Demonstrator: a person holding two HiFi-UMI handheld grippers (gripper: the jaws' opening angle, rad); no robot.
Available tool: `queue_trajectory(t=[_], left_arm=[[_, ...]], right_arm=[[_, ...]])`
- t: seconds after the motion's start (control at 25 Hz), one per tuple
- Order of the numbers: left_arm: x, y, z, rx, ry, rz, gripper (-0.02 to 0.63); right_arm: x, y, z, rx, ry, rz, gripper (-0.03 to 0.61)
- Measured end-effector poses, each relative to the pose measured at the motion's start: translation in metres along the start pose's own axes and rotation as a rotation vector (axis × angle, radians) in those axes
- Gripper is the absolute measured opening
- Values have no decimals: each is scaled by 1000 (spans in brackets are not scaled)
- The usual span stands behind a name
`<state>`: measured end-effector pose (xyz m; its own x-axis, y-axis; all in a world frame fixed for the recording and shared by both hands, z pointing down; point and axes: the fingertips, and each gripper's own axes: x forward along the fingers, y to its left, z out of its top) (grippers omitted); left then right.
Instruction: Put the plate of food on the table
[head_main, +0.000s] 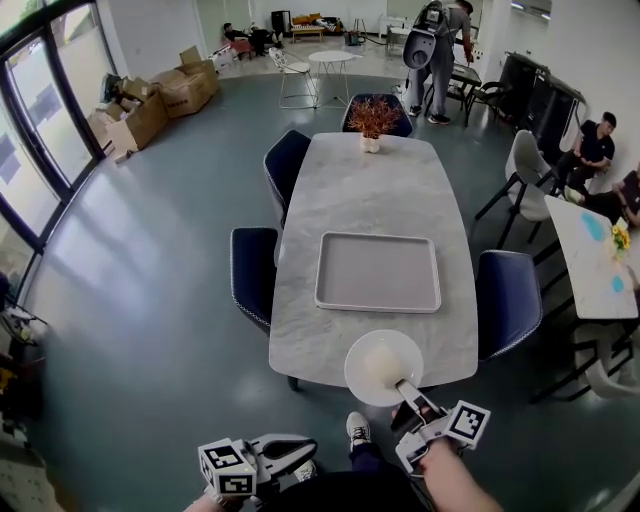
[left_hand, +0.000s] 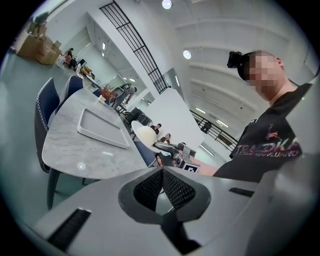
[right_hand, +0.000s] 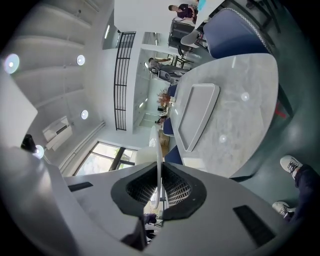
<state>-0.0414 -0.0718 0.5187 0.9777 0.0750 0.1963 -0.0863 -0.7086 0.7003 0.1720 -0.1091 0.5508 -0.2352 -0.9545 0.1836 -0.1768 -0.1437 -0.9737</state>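
"Well, looking down from your head, where's the plate?"

"My right claw (head_main: 404, 386) pinches the plate (head_main: 358, 352) by its near rim. It hangs over the table (head_main: 370, 190) edge on my side of the tray (head_main: 378, 272), with the pale ball of food (head_main: 386, 368) about in its middle. My left claw (head_main: 303, 449) sits low, well short of the tray."

"And from the left claw's view?"

"Its jaws are pressed together on nothing. Past them the plate (left_hand: 136, 129) looks lifted clear of the table, just on my side of the tray (left_hand: 100, 127)."

"The right claw's view?"

"The plate (right_hand: 159, 160) stands edge-on between my pads, rim gripped, with the tray (right_hand: 197, 115) beyond it."

"What could go wrong?"

"I hold one rim only, so I reckon the far side could droop and the food roll off toward the tray. Coming in too low would knock the plate against the table edge short of the tray."

"Which way does it point?"

"It's round, so no long axis. Its face is up, roughly level, and its bulk reaches from my claw toward the tray."
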Motion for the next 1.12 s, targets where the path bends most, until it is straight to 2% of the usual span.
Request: queue_trajectory(t=[0.76, 1.12], left_arm=[[59, 28, 34, -37, -94, 56, 6], [67, 32, 44, -54, -140, 142, 6]], right_arm=[[70, -35, 102, -23, 53, -65, 26], [119, -64, 149, -58, 72, -107, 26]])
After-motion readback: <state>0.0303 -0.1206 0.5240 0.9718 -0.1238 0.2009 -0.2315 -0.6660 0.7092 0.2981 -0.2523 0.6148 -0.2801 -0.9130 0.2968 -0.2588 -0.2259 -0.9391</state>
